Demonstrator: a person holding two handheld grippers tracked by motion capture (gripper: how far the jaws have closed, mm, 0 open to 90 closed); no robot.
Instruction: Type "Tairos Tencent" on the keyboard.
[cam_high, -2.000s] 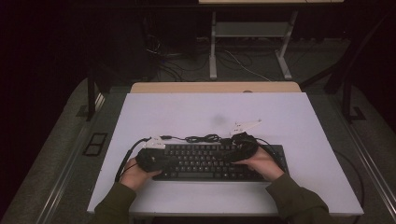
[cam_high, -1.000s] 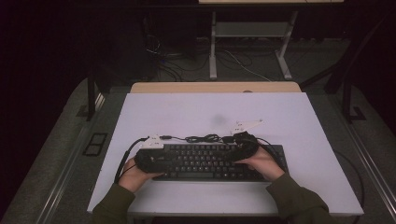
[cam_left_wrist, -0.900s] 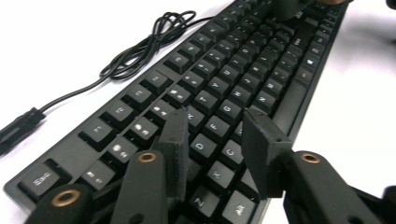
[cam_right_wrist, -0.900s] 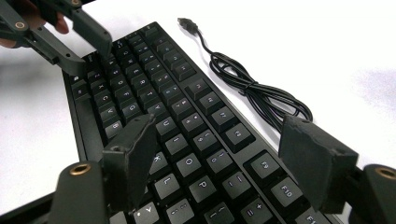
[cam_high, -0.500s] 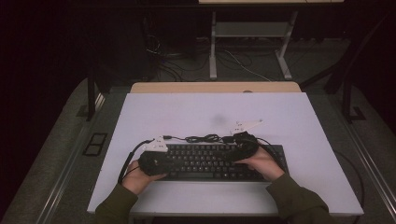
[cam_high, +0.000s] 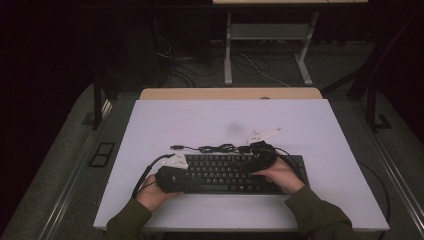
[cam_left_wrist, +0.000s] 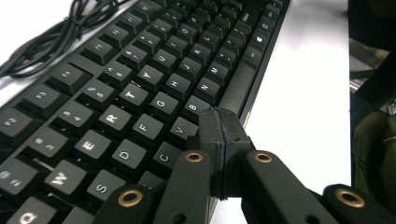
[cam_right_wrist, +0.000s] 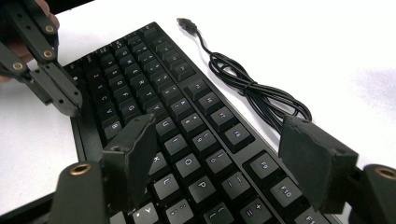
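Observation:
A black keyboard (cam_high: 225, 172) lies along the near side of the white table (cam_high: 200, 120). Its bundled cable (cam_high: 220, 148) and USB plug (cam_high: 176, 147) rest just behind it. My left gripper (cam_high: 192, 184) is shut with nothing between its pads. In the left gripper view its tips (cam_left_wrist: 219, 122) sit low over the V and B keys beside the space bar. My right gripper (cam_high: 250, 165) hovers over the right half of the keys. Its jaws (cam_right_wrist: 222, 158) stand wide open above the keyboard (cam_right_wrist: 187, 121), with no pad touching it. The cable (cam_right_wrist: 252, 88) lies beyond it.
The left gripper (cam_right_wrist: 70, 105) also appears at the far left of the right gripper view, at the keyboard's front edge. A green sleeve (cam_left_wrist: 373, 154) hangs past the table's near edge. Behind the table a wooden desk edge (cam_high: 230, 93) and metal desk legs (cam_high: 228, 50) stand over floor cables.
The left hand has slid slightly right and toward the keyboard's near edge. The right hand and the keyboard have stayed put.

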